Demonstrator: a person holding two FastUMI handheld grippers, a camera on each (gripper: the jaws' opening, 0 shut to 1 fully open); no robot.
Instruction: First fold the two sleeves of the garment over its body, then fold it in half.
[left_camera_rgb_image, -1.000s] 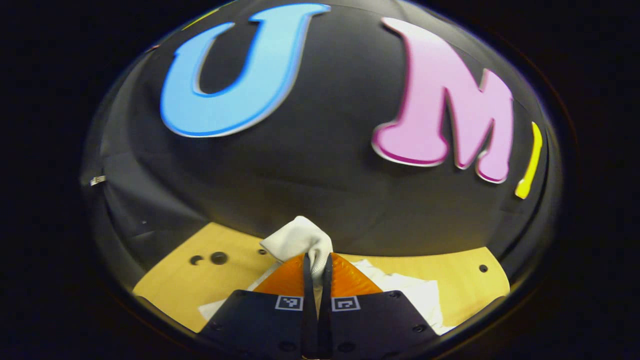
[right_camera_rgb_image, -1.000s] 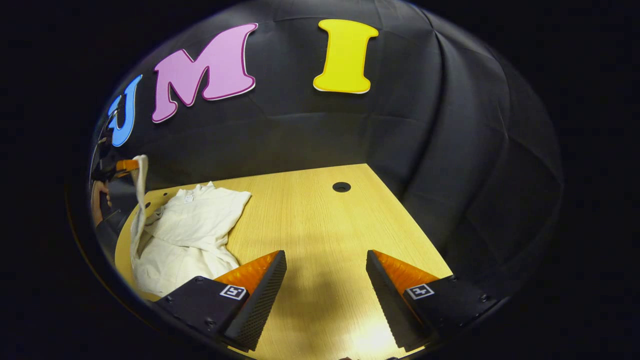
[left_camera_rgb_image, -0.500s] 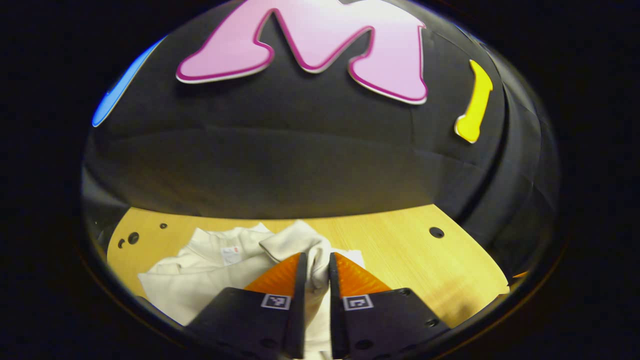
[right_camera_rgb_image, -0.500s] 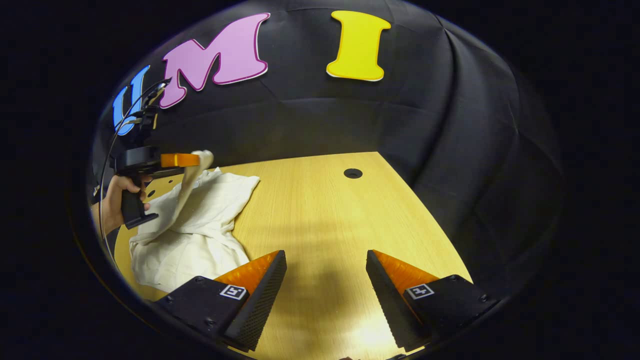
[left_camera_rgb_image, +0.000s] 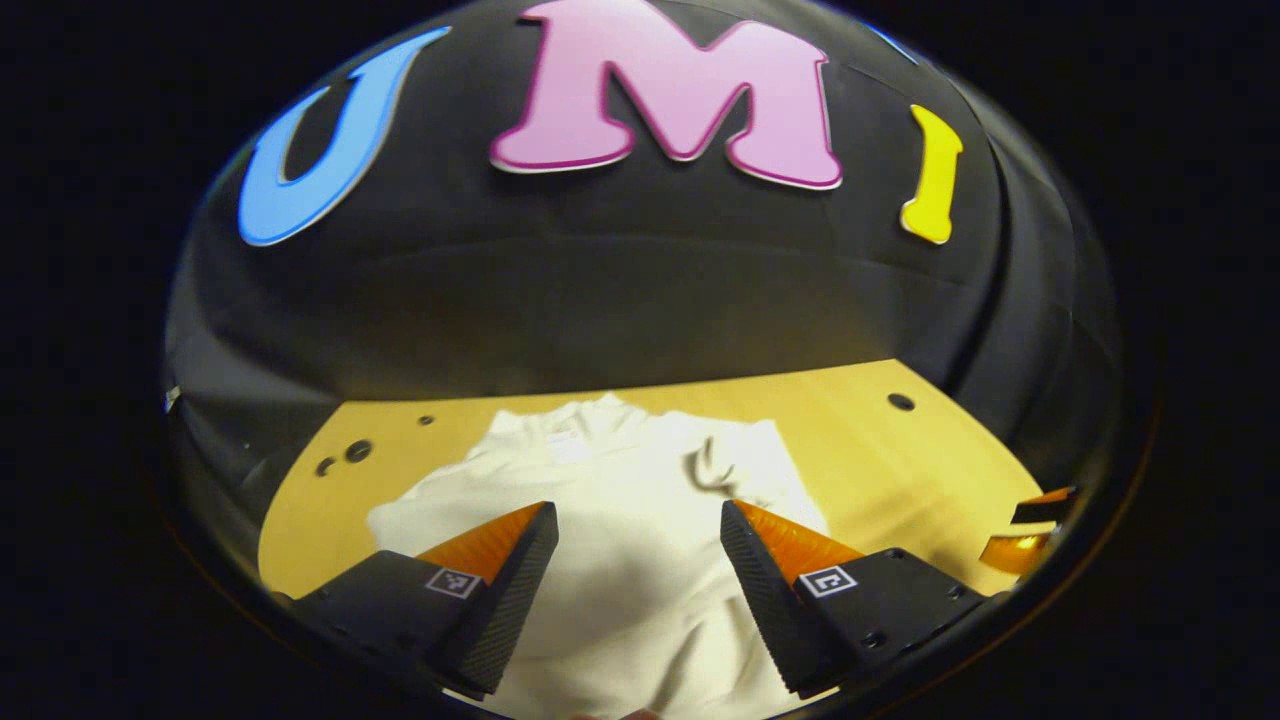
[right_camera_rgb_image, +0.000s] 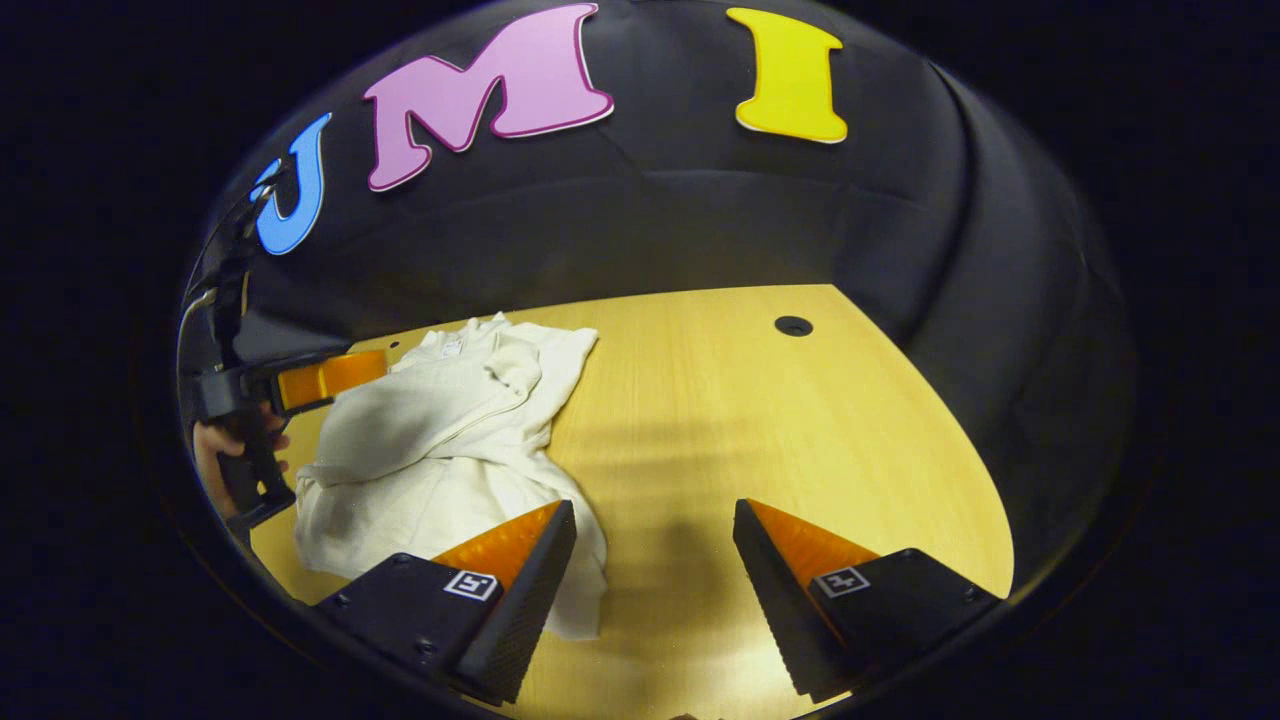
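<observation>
Garment (right_camera_rgb_image: 440, 440) near table (right_camera_rgb_image: 760, 420) edge — grippers wide.

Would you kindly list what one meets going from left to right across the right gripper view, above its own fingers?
The person's hand → the left hand-held gripper → the white garment → bare wooden table → the round hole in it.
</observation>
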